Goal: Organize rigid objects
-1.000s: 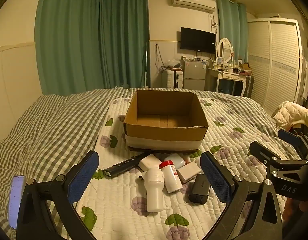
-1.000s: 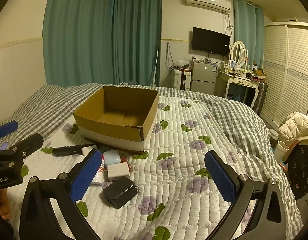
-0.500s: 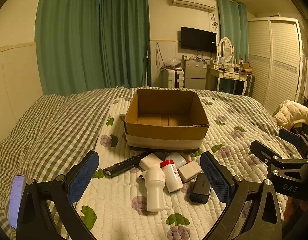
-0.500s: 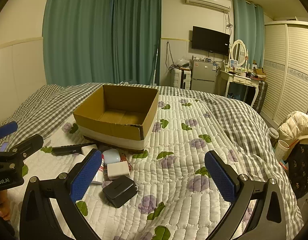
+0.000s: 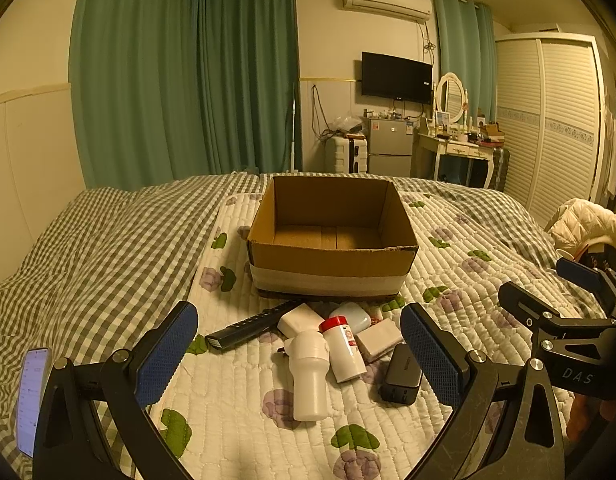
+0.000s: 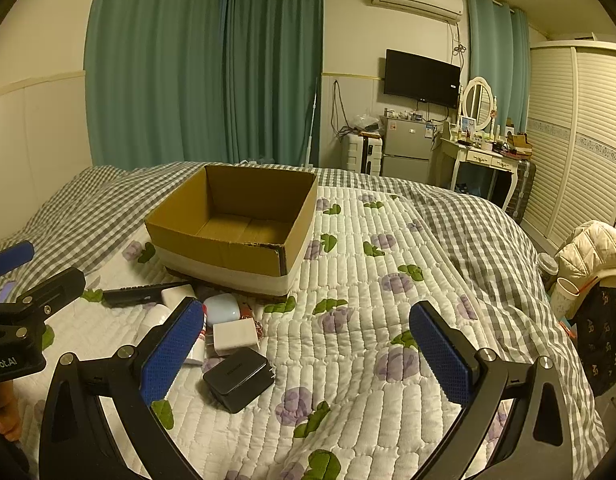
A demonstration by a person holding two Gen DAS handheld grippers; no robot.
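Barely any drift since earlier frames, both tongs (image 5: 297, 354) (image 6: 305, 350) still released above the bed; cluttered white plastic bottle (image 5: 308, 376) before the open cardboard box (image 5: 332, 236) may roll off-grip.

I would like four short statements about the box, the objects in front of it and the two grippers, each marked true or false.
1. The cardboard box is empty. True.
2. The left gripper grips the white bottle. False: it is open and holds nothing.
3. The remote control lies inside the box. False: it lies on the quilt before it.
4. The right gripper is open. True.
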